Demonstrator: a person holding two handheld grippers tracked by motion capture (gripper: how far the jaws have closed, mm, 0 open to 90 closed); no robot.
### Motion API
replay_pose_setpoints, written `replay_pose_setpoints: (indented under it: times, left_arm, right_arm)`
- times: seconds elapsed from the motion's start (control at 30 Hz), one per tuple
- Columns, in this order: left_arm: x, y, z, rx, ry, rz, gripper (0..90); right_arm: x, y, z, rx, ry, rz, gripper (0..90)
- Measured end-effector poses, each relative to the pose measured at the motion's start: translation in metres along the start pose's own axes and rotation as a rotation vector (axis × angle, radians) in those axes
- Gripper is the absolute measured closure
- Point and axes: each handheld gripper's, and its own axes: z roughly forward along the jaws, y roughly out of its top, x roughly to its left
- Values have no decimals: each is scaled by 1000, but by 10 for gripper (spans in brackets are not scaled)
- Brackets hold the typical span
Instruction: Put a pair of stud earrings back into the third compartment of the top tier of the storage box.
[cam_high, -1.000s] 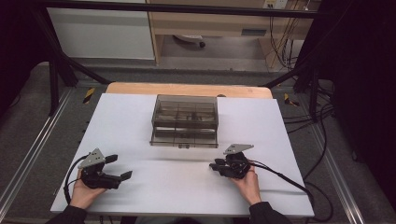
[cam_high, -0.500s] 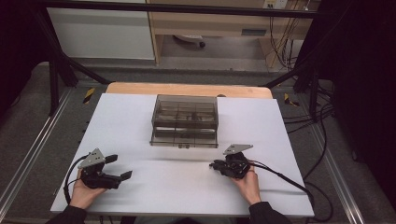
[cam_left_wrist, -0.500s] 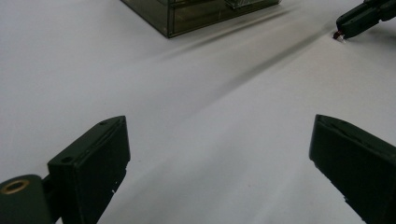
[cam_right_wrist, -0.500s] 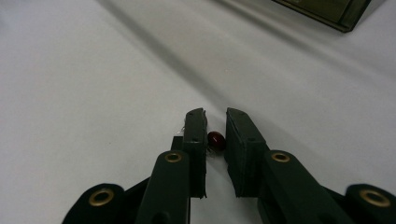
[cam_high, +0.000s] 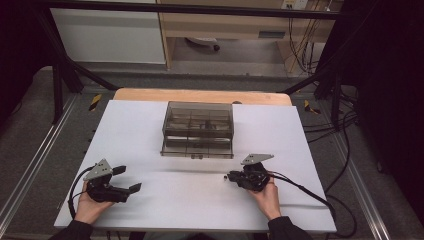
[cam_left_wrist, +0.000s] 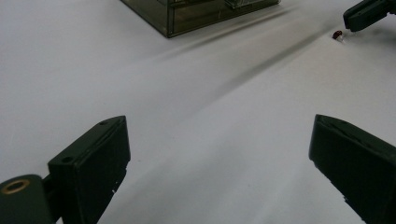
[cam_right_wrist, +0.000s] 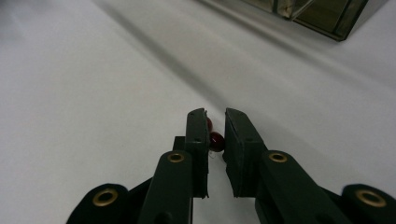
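- Drawers of the smoky clear box (cam_high: 198, 129) hold small bits we can't identify
- Our right gripper (cam_right_wrist: 215, 135) has just closed on a red bead (cam_right_wrist: 215, 140)
- Our left gripper (cam_left_wrist: 219, 154) gapes wide, empty

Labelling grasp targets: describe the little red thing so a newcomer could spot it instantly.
Start at the white table and the smoky clear drawer box at its centre. Come toward the person's right hand, where the right gripper rests shut on a small dark red bead. It is the only coloured, round thing on the white surface.
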Motion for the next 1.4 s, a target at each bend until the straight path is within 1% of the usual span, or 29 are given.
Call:
replay_pose_setpoints:
  times: [0.27, 0.53, 0.63, 0.77, 0.9, 1.1, 1.13, 1.4]
  left_arm:
    - [0, 0, 0, 3, -1, 0, 55]
    - [0, 0, 0, 3, 0, -1, 55]
    - [0, 0, 0, 4, -1, -2, 56]
    - [0, 0, 0, 5, 0, 0, 55]
    - [0, 0, 0, 6, 2, -1, 55]
    - [0, 0, 0, 5, 2, -3, 55]
    - [0, 0, 0, 5, 3, -2, 55]
    - [0, 0, 1, 8, 4, -1, 55]
  right_arm:
    - [3, 2, -10, -19, 5, -4, 800]
    - [4, 5, -25, -43, 6, -11, 800]
    - [5, 6, -29, -50, 6, -7, 801]
    - [4, 9, -39, -69, 1, -4, 800]
    - [3, 11, -43, -75, 0, -2, 800]
    - [6, 17, -51, -86, 0, -16, 800]
    - [7, 20, -54, -97, 4, -31, 801]
    - [12, 33, -61, -120, 7, -44, 801]
